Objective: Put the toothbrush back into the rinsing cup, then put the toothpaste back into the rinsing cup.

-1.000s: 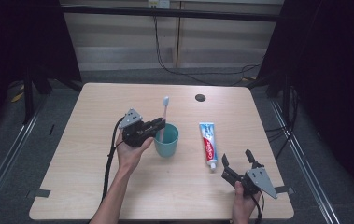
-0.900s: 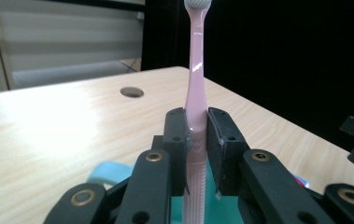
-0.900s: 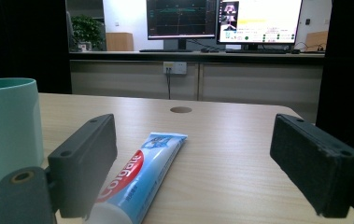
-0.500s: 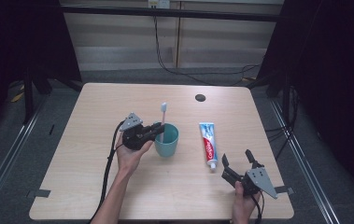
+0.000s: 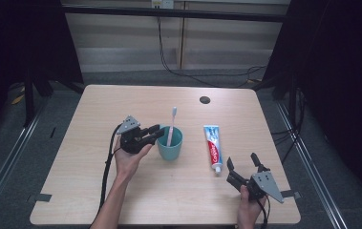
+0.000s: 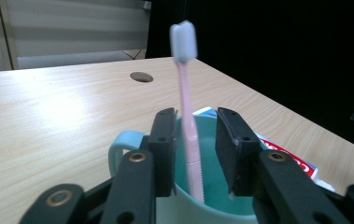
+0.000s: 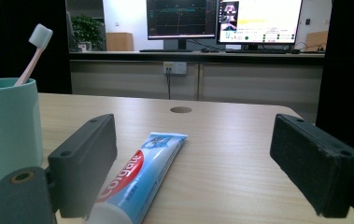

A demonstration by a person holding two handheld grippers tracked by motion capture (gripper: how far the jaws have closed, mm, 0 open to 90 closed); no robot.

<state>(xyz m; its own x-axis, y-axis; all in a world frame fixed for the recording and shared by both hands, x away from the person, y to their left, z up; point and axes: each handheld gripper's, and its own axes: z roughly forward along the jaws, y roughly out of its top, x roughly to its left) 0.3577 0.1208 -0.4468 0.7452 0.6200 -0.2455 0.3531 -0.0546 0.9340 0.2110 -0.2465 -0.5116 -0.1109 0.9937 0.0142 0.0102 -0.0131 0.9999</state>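
Lighting's even from overhead, the table (image 5: 97, 191) is bright while the surroundings go near black. Soft glare patch on the wood in the left gripper view, close black jaws blurry, monitors (image 7: 221, 21) blown out.

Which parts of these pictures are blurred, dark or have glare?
Left gripper view: glare on the table, the toothbrush head soft. Right gripper view: the near toothpaste blurred, far screens bright. High view: black surroundings, table evenly lit.

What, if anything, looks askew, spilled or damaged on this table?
Nothing stands out. The toothbrush leans in the teal cup, between the left gripper's just-opened jaws. The toothpaste tube lies flat and capped, apart from the cup. No spill or damage shows on the table.
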